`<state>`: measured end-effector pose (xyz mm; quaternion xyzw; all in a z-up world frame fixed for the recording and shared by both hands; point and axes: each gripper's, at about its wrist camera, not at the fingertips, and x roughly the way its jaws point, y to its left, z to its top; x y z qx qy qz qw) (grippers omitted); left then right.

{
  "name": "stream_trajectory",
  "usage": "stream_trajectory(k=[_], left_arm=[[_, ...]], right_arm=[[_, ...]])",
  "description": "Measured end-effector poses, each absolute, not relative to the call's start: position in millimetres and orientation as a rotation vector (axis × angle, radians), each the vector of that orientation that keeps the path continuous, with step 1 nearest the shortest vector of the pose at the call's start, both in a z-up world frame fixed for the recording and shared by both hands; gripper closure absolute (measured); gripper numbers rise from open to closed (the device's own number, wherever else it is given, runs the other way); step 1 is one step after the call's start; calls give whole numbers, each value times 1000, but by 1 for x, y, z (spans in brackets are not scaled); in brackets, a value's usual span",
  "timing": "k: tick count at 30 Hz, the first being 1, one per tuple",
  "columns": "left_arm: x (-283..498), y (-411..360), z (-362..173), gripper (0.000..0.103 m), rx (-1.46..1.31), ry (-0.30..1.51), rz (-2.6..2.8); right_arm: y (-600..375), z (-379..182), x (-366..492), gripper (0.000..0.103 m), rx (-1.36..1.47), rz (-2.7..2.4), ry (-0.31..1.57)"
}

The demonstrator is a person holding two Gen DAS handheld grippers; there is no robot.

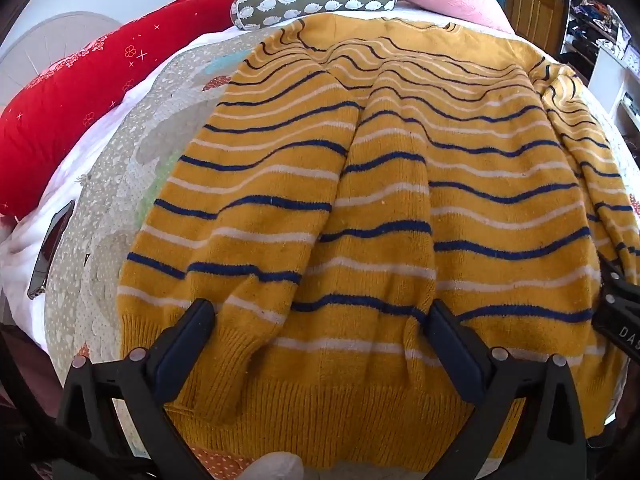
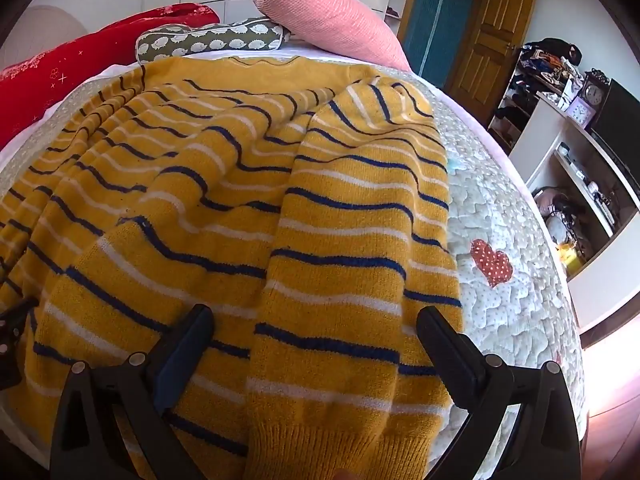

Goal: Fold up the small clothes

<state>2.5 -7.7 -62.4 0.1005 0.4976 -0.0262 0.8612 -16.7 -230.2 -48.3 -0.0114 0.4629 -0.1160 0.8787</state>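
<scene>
Ahead of the left gripper only the flat sweater lies; pillows block the far edge. Right of the right gripper, bare quilt gives free passage.

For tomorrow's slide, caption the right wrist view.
Open right gripper poised over a sleeve of the striped mustard sweater, spread on a quilted bed.

Both fisheye views are bright and daylit, sharp at the centre, bulging and darkly vignetted at the corners, with pink glare low right in the right wrist view.
</scene>
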Motion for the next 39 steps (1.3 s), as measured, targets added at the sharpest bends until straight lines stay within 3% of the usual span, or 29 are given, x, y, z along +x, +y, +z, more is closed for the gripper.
stream_trajectory(k=[7,12,39], left_arm=[[8,-2,-59,0,185,1061,-51],[4,-7,-57,0,212,1034,-41],[-8,-6,-58,0,195,1018,-2]], right_arm=[[-243,-54,-19,1,94,-203,987],[-248,-56,-35,1,154,-186,895],[-238,-55,-40,1,84,-192,875]])
